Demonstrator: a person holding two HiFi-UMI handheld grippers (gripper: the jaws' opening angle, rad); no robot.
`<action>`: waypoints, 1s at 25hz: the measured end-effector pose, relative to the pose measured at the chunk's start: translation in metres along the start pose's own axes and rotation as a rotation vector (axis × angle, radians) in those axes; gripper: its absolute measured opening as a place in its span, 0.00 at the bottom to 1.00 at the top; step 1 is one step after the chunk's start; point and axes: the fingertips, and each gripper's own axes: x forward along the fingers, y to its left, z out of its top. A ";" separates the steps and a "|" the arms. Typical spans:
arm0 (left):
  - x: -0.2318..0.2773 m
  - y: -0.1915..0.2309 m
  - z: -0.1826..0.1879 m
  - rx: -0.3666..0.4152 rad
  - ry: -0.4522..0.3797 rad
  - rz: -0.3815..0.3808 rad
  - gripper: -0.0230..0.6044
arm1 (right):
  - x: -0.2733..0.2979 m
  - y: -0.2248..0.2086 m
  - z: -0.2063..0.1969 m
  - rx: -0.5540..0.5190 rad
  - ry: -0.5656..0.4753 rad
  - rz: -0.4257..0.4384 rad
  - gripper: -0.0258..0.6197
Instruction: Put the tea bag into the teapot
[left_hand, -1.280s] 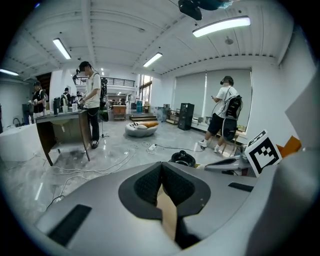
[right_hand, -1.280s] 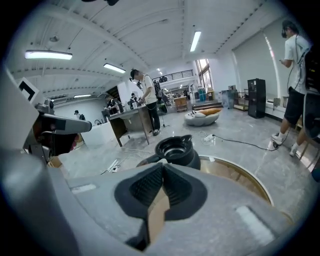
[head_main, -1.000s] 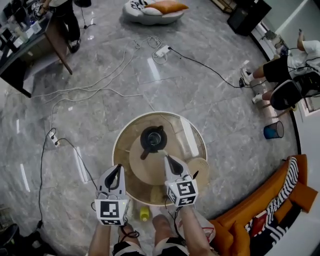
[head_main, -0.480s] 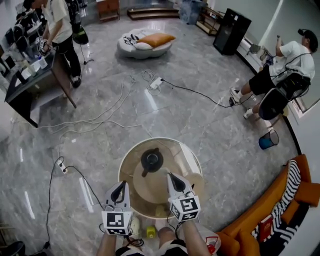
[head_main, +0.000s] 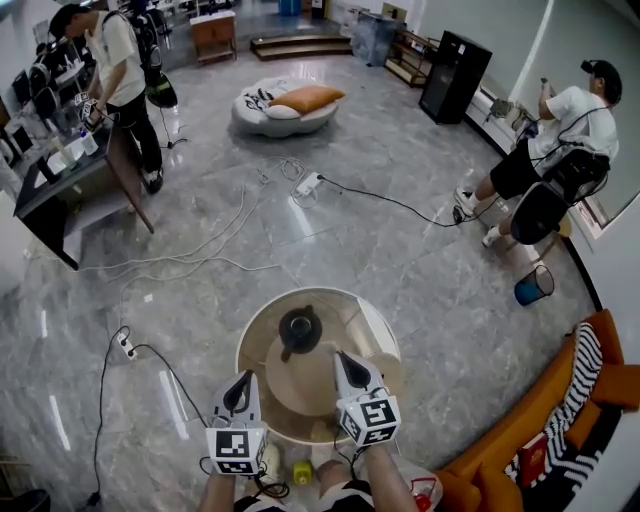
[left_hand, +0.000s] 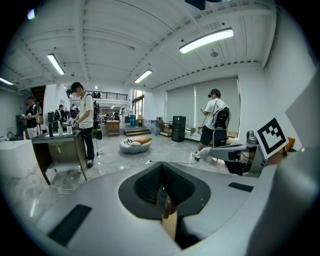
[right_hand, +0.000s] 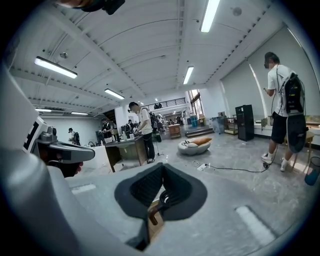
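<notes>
Standing on a glossy grey stone floor (head_main: 400, 250), the round table (head_main: 255, 335) lies just ahead of the person's legs. Its tan top is ringed by a pale rim and carries a lighter round disc (head_main: 300, 385). Both grippers hang over its near edge. The left gripper (head_main: 243, 380) and the right gripper (head_main: 338, 357) each have their jaws pressed together with nothing pinched at the tips (each gripper's own view shows the ribbed pads meeting). The dark teapot (head_main: 300, 330) sits at the far edge of the disc, beyond the two grippers' tips and nearer the right one.

Farther out, loose cables (head_main: 200, 245) trail over the floor. Beyond them lie a white floor cushion (head_main: 270, 115) with an orange pillow (head_main: 308, 98), a dark desk (head_main: 60, 190) at the left and a black cabinet (head_main: 447, 75) at the back. An orange sofa (head_main: 540, 410) runs off the right corner, cut by the frame, and a blue bin (head_main: 533, 286) stands near it.

The tea bag cannot be picked out in any view. A small yellow thing (head_main: 302, 472) by the feet is too small to name.

Counted: two grippers, one table, one teapot, one cushion, one bin, one sofa. The head view shows two people, a person at the desk (head_main: 120, 80) and a person by the right wall (head_main: 560, 130).
</notes>
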 end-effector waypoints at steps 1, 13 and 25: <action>0.001 0.000 -0.001 -0.001 0.001 0.001 0.06 | 0.002 -0.001 -0.001 0.000 0.001 0.002 0.04; 0.040 0.012 -0.029 -0.009 0.020 0.024 0.06 | 0.050 -0.008 -0.036 -0.015 0.042 0.063 0.04; 0.095 0.028 -0.073 -0.025 0.054 0.053 0.06 | 0.136 -0.014 -0.094 -0.033 0.110 0.167 0.04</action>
